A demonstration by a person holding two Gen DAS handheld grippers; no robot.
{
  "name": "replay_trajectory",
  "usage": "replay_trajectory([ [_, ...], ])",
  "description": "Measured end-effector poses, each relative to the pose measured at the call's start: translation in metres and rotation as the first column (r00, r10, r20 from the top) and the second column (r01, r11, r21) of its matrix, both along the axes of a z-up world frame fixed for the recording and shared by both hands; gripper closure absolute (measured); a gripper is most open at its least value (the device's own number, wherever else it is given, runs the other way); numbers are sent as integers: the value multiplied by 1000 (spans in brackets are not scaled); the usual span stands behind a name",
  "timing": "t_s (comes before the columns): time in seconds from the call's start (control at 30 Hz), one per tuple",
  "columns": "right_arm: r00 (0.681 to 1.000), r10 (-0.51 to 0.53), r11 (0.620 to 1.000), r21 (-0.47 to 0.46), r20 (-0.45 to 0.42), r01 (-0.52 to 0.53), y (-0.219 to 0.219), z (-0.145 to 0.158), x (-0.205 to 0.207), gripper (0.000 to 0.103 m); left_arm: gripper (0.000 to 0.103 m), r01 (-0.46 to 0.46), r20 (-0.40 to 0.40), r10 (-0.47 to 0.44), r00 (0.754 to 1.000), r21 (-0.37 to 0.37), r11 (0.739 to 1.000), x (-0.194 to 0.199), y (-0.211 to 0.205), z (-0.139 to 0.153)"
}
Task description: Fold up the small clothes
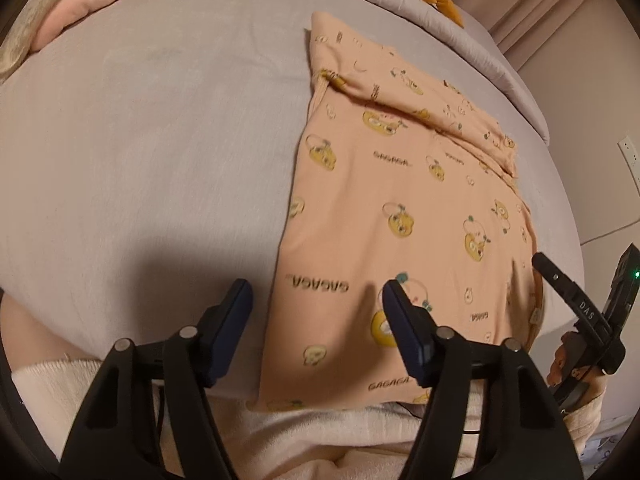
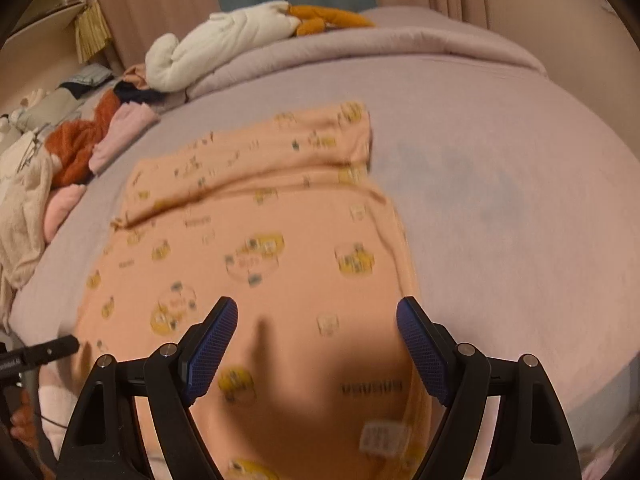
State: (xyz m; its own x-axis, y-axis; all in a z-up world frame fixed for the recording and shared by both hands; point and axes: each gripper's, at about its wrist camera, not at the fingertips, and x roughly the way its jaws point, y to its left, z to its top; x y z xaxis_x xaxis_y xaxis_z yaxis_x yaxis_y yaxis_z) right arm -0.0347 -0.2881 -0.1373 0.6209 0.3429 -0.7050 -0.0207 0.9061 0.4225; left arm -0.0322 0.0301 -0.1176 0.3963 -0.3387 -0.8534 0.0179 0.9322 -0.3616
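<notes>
A peach garment [image 1: 400,200] printed with yellow cartoon bears and "GAGAGA" lettering lies flat on the lilac bed sheet [image 1: 140,140], with one sleeve folded across its far end. My left gripper [image 1: 316,286] hovers open over the garment's near left edge, one finger off the cloth and the other above it. In the right wrist view the same garment [image 2: 260,240] fills the middle. My right gripper [image 2: 317,304] is open above the garment's near right part, with nothing between its pads. One right-gripper finger [image 1: 560,284] shows at the garment's right edge.
A heap of other clothes [image 2: 80,148] in rust, pink and cream lies at the left of the bed. A white and orange plush toy [image 2: 224,48] rests on the rolled lilac duvet [image 2: 400,48] at the back. A cream fleece sleeve [image 1: 320,440] lies under my left gripper.
</notes>
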Motion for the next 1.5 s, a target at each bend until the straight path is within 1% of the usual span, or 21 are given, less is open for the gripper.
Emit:
replay_trajectory([
  [0.2, 1000, -7, 1000, 3, -27, 7, -1, -7, -18, 21, 38, 2, -8, -2, 1000, -5, 1000, -8, 3, -1],
  [0.33, 999, -12, 1000, 14, -38, 13, -3, -10, -26, 21, 41, 20, -14, -20, 1000, 10, 1000, -11, -1, -3],
  [0.4, 999, -14, 1000, 27, -46, 15, -4, -13, -30, 21, 50, 28, -19, -27, 999, 25, 999, -11, -3, -4],
  [0.47, 999, -15, 999, 46, -52, 17, -4, -16, -34, 21, 55, 29, -19, -28, 999, 39, 999, -12, -4, -5],
  [0.53, 999, -11, 999, 37, -50, 12, -1, -17, -36, 22, 65, 28, -12, -27, 1000, 48, 998, -13, -5, -6],
  [0.57, 999, -5, 1000, 24, -48, 6, 2, -16, -37, 23, 72, 28, -9, -28, 1000, 48, 998, -13, -5, -7],
  [0.6, 999, 1, 1000, 11, -49, -1, 5, -15, -38, 29, 80, 32, -5, -32, 999, 42, 999, -13, -5, -7],
  [0.63, 999, 4, 1000, 3, -52, -4, 7, -15, -38, 35, 84, 35, -4, -35, 999, 32, 999, -12, -5, -8],
  [0.67, 998, 7, 1000, -5, -56, -7, 9, -15, -38, 39, 93, 36, -6, -36, 999, 17, 999, -12, -4, -9],
  [0.7, 998, 6, 1000, -12, -58, -6, 10, -15, -38, 47, 96, 40, -9, -40, 999, 0, 999, -12, -5, -9],
  [0.73, 998, 2, 1000, -13, -57, -3, 10, -15, -38, 58, 98, 40, -6, -40, 999, -1, 999, -12, -6, -9],
  [0.77, 998, 0, 1000, -7, -57, -1, 10, -15, -37, 65, 99, 42, -2, -42, 999, 1, 999, -13, -7, -8],
  [0.8, 998, 7, 1000, 3, -56, -7, 10, -15, -37, 82, 99, 49, 5, -49, 999, 9, 999, -13, -9, -6],
  [0.83, 998, 17, 1000, 18, -56, -16, 10, -14, -37, 97, 99, 51, 13, -51, 999, 13, 999, -13, -11, -4],
  [0.97, 1000, 17, 999, 49, -19, -17, 6, -3, -38, 99, 100, 76, 53, -76, 996, 10, 997, -11, -14, 11],
  [1.03, 1000, 13, 994, 111, 1, -13, -3, 5, -37, 102, 99, 79, 75, -78, 994, -2, 997, -9, -13, 19],
  [1.13, 998, 8, 981, 191, 62, -19, -13, 20, -36, 101, 99, 89, 106, -86, 991, -22, 996, -3, -15, 31],
  [1.2, 996, 12, 985, 172, 91, -27, -13, 29, -30, 101, 99, 98, 122, -95, 988, -14, 995, 1, -18, 37],
  [1.27, 996, 9, 992, 126, 86, -20, -10, 32, -26, 102, 99, 103, 132, -101, 986, -6, 995, 5, -23, 41],
  [1.33, 998, 12, 992, 126, 60, -20, -10, 29, -23, 102, 99, 107, 140, -105, 984, -6, 994, 6, -26, 44],
  [1.5, 998, -25, 994, 108, -50, 30, -21, 8, -27, 99, 99, 108, 144, -108, 984, 5, 994, 5, -26, 45],
])
